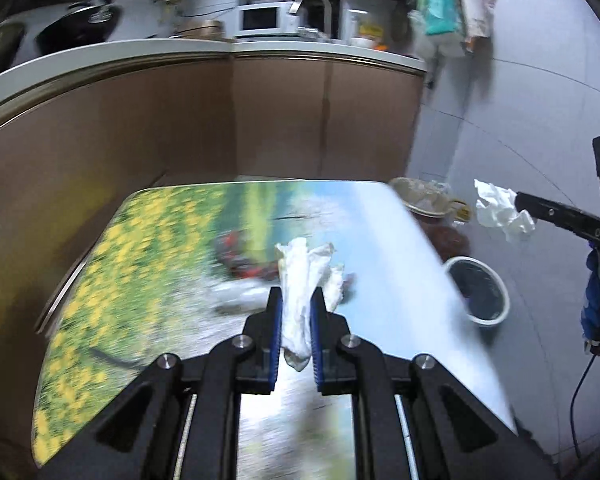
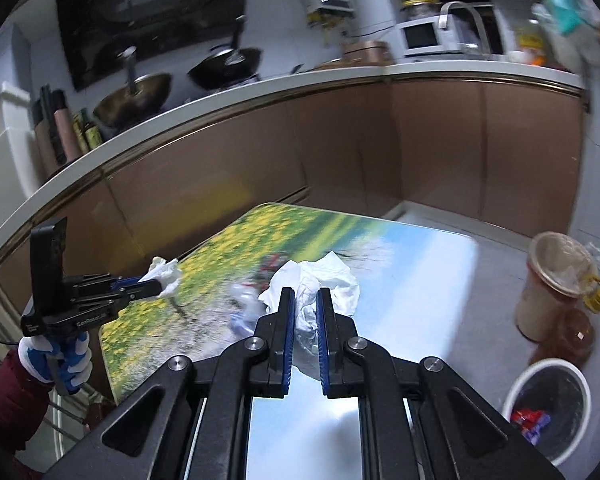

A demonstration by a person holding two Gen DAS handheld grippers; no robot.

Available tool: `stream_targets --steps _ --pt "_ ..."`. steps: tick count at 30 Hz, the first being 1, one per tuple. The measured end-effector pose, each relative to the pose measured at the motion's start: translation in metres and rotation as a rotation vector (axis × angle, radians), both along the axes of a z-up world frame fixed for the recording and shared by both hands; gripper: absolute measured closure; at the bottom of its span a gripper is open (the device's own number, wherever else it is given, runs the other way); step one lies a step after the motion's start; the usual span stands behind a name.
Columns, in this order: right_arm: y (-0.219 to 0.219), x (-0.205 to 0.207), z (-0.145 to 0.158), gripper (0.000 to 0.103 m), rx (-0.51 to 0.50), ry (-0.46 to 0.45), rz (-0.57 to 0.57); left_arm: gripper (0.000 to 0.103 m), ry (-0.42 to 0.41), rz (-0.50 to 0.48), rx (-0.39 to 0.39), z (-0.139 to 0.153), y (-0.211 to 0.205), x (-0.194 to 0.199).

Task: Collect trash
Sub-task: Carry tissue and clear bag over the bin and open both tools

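Right wrist: white bin (image 2: 548, 404) (wrappers inside) beside table (image 2: 440, 264).

tool (image 2: 305, 304): black linkage, blue pads, silver screws | glove (image 2: 56, 356): blue-white | sleeve (image 2: 4, 396): maroon

Two crumpled white tissues (image 1: 300, 300) (image 2: 316, 292) are held above the table (white bin (image 2: 548, 400) on floor nearby).

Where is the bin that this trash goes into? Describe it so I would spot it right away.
Start at the table with the flower-meadow picture on top, then look at the grey floor beside it. The bin is the low round white bucket with a dark liner and colourful wrappers inside. Its neighbours are a tall cream tub and a brown jar.
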State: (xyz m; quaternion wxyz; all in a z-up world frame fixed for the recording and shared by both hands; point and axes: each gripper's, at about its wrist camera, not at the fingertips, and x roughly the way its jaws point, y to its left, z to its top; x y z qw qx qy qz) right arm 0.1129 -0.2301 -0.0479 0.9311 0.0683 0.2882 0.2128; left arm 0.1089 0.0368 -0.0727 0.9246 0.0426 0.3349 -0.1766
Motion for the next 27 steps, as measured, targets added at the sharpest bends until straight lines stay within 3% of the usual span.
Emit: stream_targets --steps 10,17,21,27 --pt "-0.137 -0.021 -0.036 0.093 0.019 0.032 -0.282 0.092 0.05 -0.281 0.001 -0.008 -0.181 0.023" --pt "-0.213 -0.011 -0.08 0.093 0.04 0.089 -0.446 0.091 0.128 -0.454 0.029 -0.036 -0.319 0.054" --pt "-0.25 0.001 -0.109 0.093 0.057 0.142 -0.519 0.091 0.166 -0.502 0.052 -0.061 -0.38 0.076" --pt "-0.289 0.025 -0.152 0.088 0.076 0.208 -0.597 0.088 0.265 -0.531 0.014 -0.095 -0.437 0.114"
